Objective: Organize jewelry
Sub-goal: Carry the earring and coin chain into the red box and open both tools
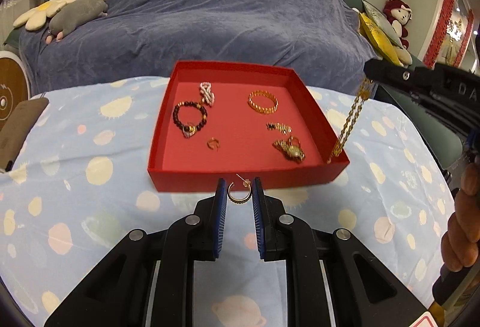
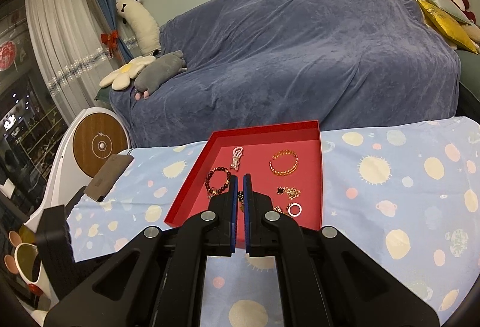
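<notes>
The left tool is clamped on a gold hoop earring, held just in front of the red tray's near wall, over the tabletop's spotted blue cloth. The right tool is pinched together on a gold chain; its own camera shows only a dark scrap between the pads, while the left view shows the chain dangling over the tray's right corner. Blur smears the pieces lying inside the tray. A hand is cut off at the edge.

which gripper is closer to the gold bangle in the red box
Right. The right gripper hangs over the red box, holding a gold chain beside the gold bangle; the left gripper is outside its near wall.
</notes>
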The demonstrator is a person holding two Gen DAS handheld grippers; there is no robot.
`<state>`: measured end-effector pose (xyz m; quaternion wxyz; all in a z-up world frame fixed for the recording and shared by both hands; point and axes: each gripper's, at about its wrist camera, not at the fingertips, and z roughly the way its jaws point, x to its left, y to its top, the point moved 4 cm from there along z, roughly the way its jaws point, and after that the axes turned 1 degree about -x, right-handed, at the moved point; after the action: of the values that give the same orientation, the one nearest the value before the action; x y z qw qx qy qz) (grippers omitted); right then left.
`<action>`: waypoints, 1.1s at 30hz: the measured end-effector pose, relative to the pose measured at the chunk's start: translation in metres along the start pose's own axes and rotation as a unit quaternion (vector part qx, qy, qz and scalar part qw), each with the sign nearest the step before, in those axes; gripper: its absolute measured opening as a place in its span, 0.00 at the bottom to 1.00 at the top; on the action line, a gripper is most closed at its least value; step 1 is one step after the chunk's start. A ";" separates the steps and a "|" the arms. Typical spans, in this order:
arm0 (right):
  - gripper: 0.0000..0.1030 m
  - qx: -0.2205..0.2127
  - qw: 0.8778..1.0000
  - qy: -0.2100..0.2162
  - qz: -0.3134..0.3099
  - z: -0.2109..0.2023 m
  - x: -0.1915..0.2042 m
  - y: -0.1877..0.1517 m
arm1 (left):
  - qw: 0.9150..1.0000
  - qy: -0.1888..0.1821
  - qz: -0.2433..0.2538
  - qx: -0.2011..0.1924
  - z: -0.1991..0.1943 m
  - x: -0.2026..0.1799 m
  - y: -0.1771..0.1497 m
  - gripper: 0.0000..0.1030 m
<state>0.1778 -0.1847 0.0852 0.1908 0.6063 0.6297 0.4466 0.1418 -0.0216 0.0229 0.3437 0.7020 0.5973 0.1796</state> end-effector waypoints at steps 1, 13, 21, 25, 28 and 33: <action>0.02 -0.001 1.000 -0.001 0.002 0.006 -0.002 0.005 | 1.000 0.002 0.006 -0.007 0.000 0.001 0.010 0.14; 0.02 0.022 0.999 -0.038 0.002 0.090 -0.028 0.033 | 1.000 0.013 0.002 -0.005 0.075 0.018 0.080 0.14; 0.04 0.042 0.997 -0.061 0.004 0.126 -0.050 0.025 | 0.999 0.003 -0.029 0.036 0.125 0.024 0.080 0.15; 0.09 0.037 0.997 -0.065 0.010 0.124 -0.055 0.022 | 0.998 0.006 -0.042 0.038 0.129 0.029 0.081 0.32; 0.20 0.030 0.997 -0.063 0.017 0.117 -0.058 0.023 | 0.998 0.016 -0.047 0.029 0.122 0.033 0.081 0.51; 0.25 0.025 0.998 -0.063 0.011 0.096 -0.051 0.022 | 0.998 0.015 -0.053 0.017 0.102 0.039 0.080 0.51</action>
<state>0.2758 -0.2038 0.0361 0.2102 0.6447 0.6204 0.3940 0.2749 -0.0156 0.0015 0.3316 0.6726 0.6417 0.1610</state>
